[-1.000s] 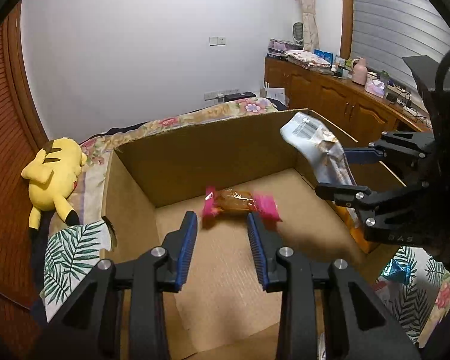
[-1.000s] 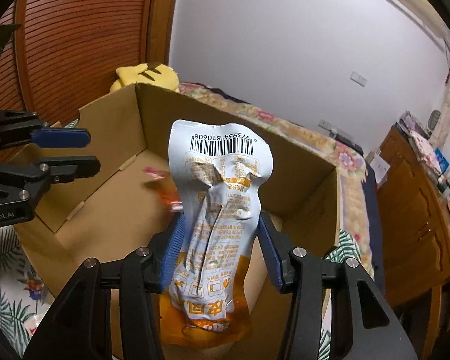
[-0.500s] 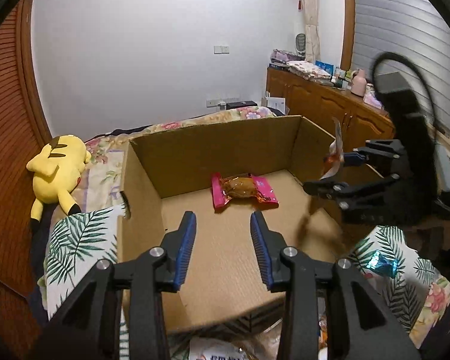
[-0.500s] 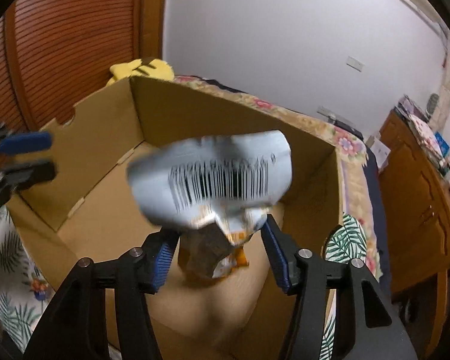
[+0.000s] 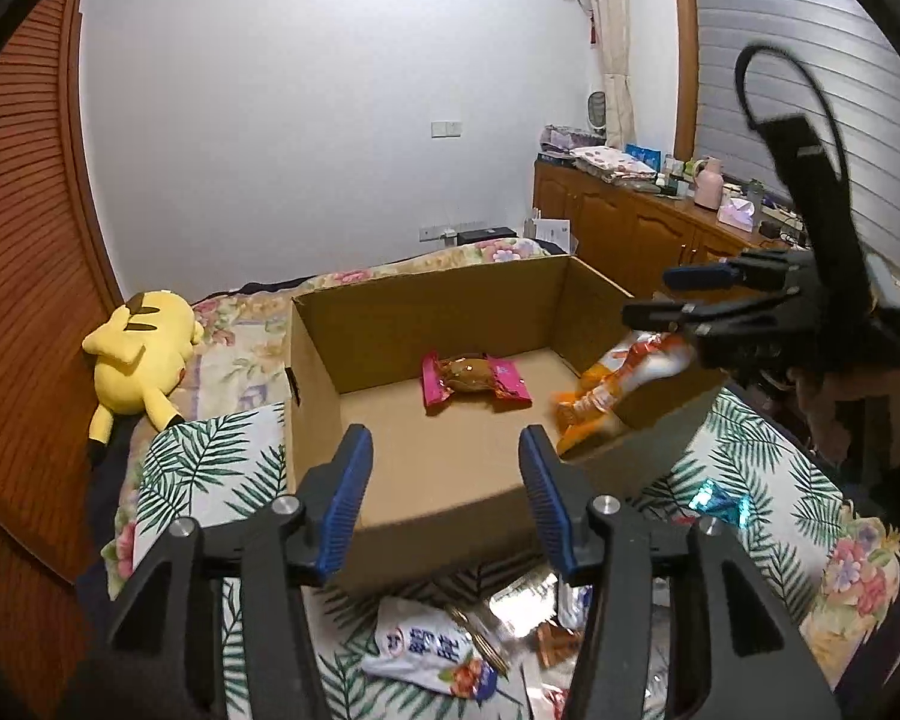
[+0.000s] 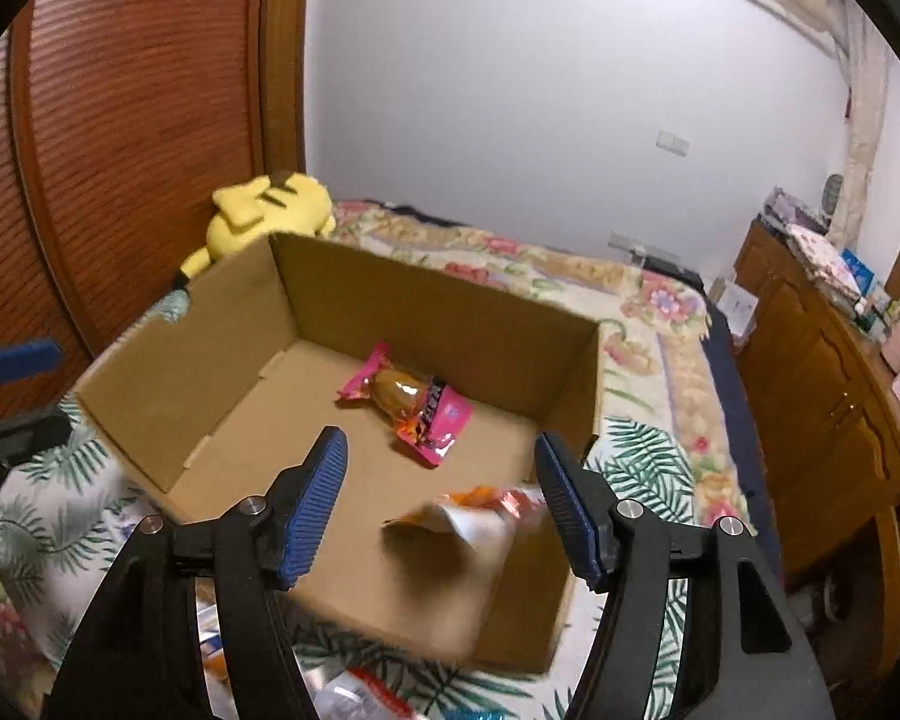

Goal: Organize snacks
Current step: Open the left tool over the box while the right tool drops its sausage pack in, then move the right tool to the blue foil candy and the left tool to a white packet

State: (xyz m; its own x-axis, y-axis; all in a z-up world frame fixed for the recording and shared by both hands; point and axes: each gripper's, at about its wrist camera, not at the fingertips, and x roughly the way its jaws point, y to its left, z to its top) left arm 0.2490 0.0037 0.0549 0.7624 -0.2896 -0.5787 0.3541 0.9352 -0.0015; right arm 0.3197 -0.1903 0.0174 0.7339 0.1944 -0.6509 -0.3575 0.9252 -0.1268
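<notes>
Orange pouch [image 6: 480,516] now loose in box [image 6: 450,312], right gripper [image 6: 441,504] opening.

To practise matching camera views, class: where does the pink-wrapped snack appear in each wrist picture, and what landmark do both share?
Left wrist: pink-wrapped snack lies on the box floor, centre, near the far wall.
Right wrist: pink-wrapped snack lies mid-floor, centre.
Shared landmark: yellow plush toy, beyond the box's left side.

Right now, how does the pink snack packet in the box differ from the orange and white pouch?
The pink snack packet lies flat and sharp near the middle of the cardboard box; the orange and white pouch is blurred, crumpled, by the box's right wall. The pink packet has a clear window showing brown food; the pouch is opaque and bigger. Neither is gripped.
</notes>
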